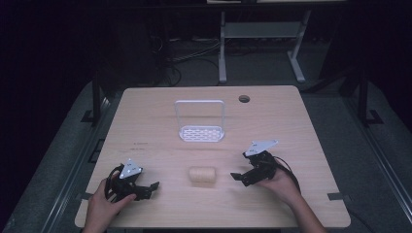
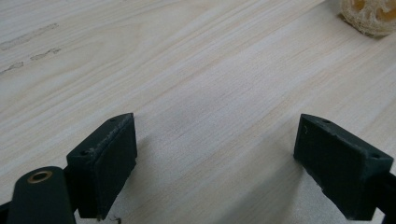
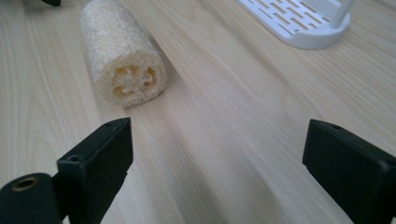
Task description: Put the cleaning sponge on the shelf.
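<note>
A pale loofah roll [image 1: 201, 175] lies on its side on the wooden table [image 1: 145, 121], near the front middle. My left gripper [image 1: 150, 190] rests low at the front left, open and empty, its jaws pointing right toward the loofah. My right gripper [image 1: 239, 179] sits to the right of the loofah, also open and empty, pointing left at it. In the right gripper view the loofah [image 3: 123, 56] lies ahead and left of my open gripper [image 3: 215, 172], its holed end facing me. The left gripper view has the loofah's end [image 2: 369, 14] at the top right, far beyond my open gripper [image 2: 215, 168].
A white slotted tray with a tall wire handle [image 1: 200, 128] stands behind the loofah at mid-table; its corner [image 3: 303, 23] appears in the right gripper view. A round cable hole [image 1: 244, 98] sits near the table's far edge. Desk legs and cables lie on the floor beyond.
</note>
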Tool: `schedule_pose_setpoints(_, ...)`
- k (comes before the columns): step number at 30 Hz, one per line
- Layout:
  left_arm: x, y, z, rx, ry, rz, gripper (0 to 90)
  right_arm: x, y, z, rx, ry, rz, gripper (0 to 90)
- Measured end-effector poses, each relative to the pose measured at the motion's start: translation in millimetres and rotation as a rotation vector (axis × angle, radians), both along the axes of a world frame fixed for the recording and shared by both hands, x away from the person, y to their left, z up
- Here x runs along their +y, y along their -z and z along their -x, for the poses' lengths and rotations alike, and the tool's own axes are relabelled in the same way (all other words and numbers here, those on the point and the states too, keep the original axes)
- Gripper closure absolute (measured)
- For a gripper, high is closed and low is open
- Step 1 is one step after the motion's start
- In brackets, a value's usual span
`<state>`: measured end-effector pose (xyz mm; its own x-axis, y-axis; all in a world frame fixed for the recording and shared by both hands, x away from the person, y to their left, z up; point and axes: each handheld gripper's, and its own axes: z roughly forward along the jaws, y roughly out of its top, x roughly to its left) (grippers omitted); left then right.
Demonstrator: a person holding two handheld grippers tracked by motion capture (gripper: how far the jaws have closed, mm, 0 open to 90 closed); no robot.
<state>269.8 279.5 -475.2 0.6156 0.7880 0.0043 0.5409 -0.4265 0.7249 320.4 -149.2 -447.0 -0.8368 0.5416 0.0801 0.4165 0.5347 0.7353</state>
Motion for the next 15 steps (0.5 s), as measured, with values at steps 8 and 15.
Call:
schedule_pose_setpoints(8, 0.0, 0.0, 0.0, 0.000, 0.000, -0.001, 12.8, 12.0, -2.5, -2.9, 0.011, -0.040, 0.000, 8.0)
schedule_pose_setpoints(15, 0.0, 0.0, 0.0, 0.000, 0.000, 0.000, 12.8, 21.4, -5.8, -6.9, 0.008, -0.071, 0.003, 8.0)
